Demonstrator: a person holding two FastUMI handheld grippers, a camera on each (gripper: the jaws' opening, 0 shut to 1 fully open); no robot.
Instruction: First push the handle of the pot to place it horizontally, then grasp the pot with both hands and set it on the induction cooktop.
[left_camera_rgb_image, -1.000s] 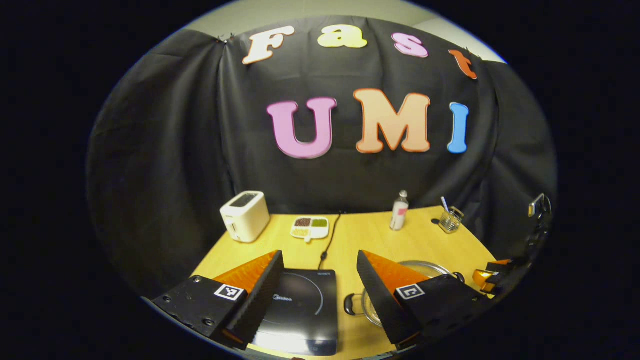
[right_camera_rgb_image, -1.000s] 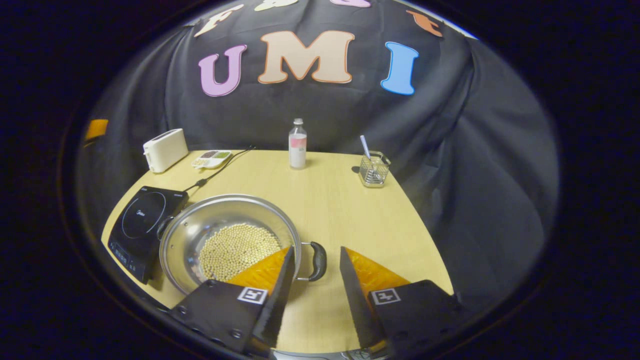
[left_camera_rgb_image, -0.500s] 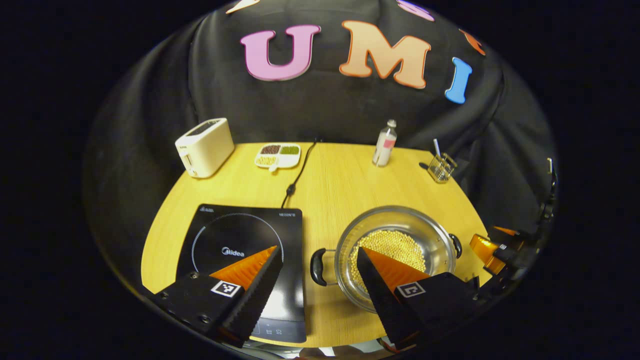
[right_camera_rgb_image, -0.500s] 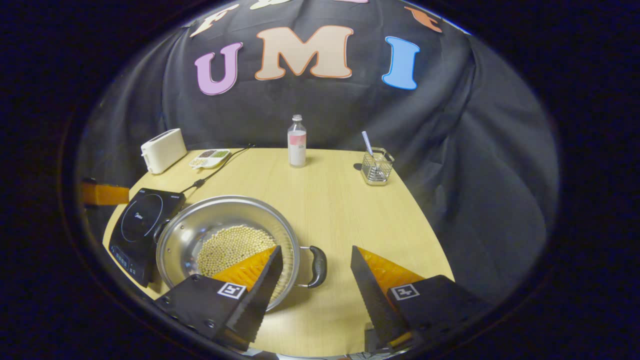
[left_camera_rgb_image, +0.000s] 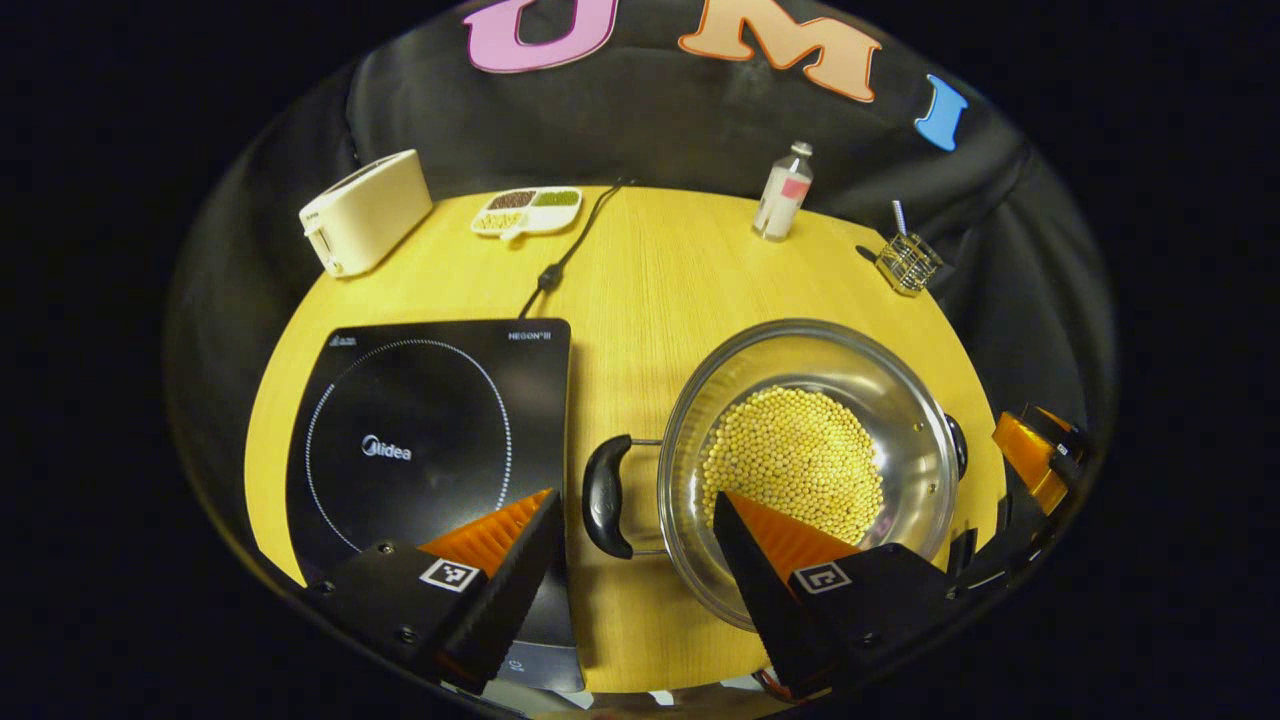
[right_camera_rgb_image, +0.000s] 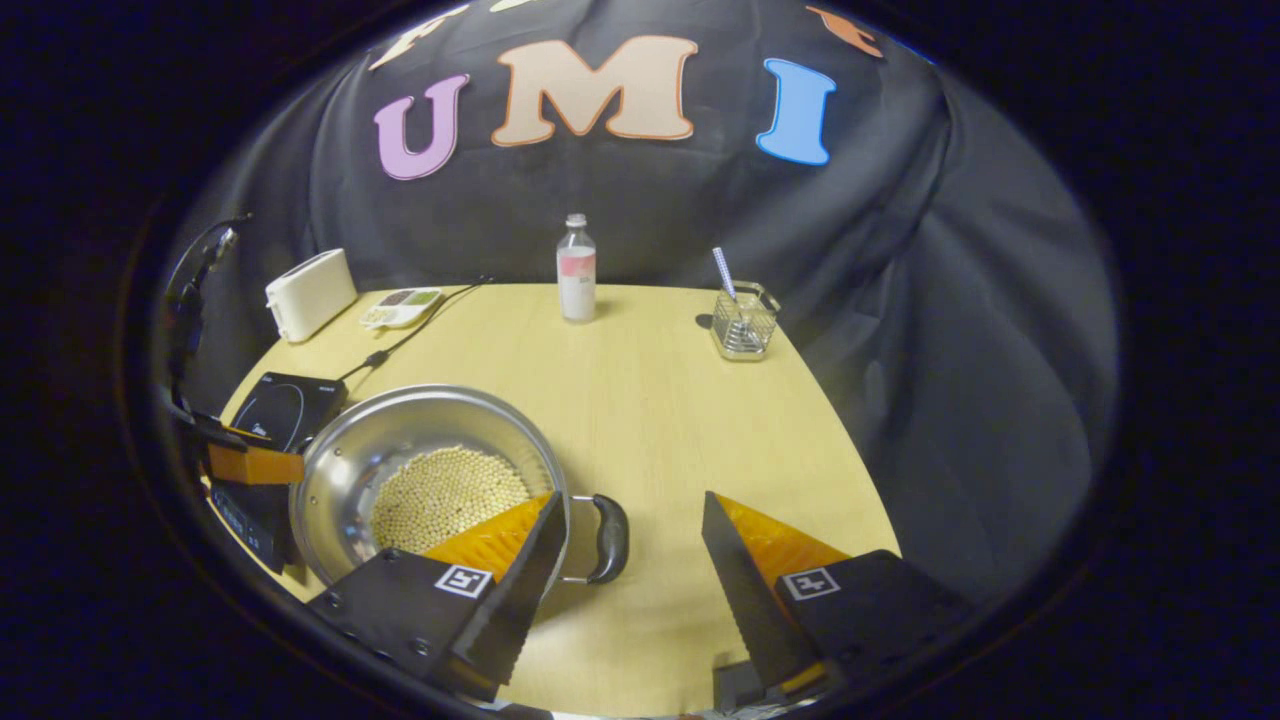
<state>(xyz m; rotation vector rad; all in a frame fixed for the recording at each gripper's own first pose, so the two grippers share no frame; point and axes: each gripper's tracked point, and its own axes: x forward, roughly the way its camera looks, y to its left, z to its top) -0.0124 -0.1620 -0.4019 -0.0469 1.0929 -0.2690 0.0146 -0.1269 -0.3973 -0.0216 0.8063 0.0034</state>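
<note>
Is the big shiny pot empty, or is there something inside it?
Not empty. The pot stands upright on the table with a layer of small yellow beans covering its bottom; no lid on it.

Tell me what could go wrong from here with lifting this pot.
1. The pot is open and full of beans; an uneven two-sided lift could tip it and spill them.
2. The left hand-held gripper is open around the near handle but not closed; a shallow bite might slip.
3. The cooktop sits close beside the handle, so it could get bumped.
</note>
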